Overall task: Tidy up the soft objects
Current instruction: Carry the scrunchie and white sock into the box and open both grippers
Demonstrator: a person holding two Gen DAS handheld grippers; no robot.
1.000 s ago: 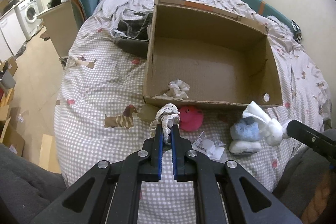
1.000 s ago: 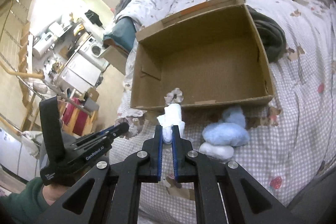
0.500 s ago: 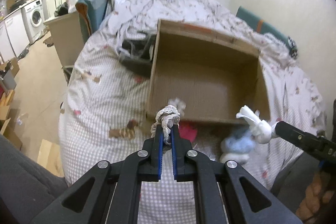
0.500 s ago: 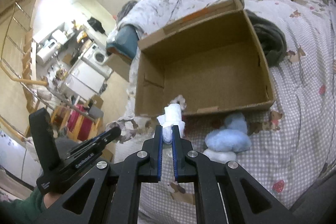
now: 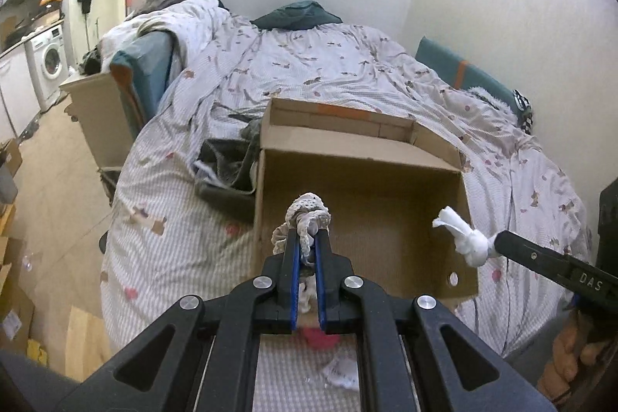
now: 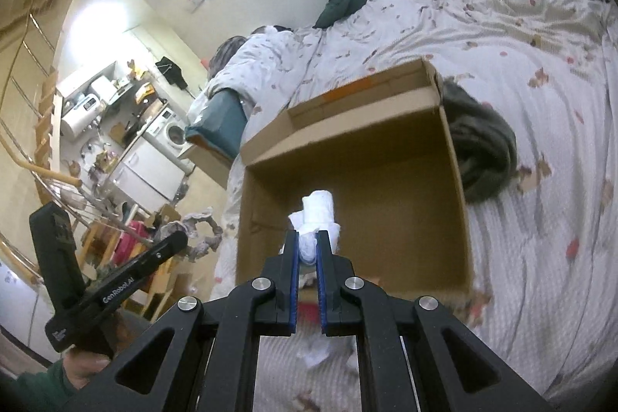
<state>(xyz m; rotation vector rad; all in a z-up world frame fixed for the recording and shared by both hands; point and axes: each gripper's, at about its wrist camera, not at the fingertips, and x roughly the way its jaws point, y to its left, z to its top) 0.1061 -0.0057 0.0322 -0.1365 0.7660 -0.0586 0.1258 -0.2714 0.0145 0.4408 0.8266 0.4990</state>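
My left gripper [image 5: 308, 241] is shut on a beige knitted scrunchie [image 5: 306, 211] and holds it in the air by the near left corner of the open cardboard box [image 5: 363, 157] on the bed. My right gripper [image 6: 308, 245] is shut on a rolled white sock [image 6: 317, 209] and holds it over the box [image 6: 347, 157] near its front wall. The right gripper and white sock [image 5: 465, 238] show at the right of the left wrist view. The left gripper and scrunchie [image 6: 201, 230] show at the left of the right wrist view. A pink soft item [image 5: 318, 336] lies under my left gripper.
The bed [image 5: 328, 64] has a patterned quilt. A dark grey garment [image 5: 226, 172] lies left of the box and shows in the right wrist view [image 6: 483, 157]. A crumpled paper label [image 5: 342, 371] lies on the bed near me. A washing machine [image 5: 48, 64] stands at the far left.
Both grippers have risen and tilted up with their items, moving towards the box. The blue and white soft items on the bed in front of the box have dropped out of view.
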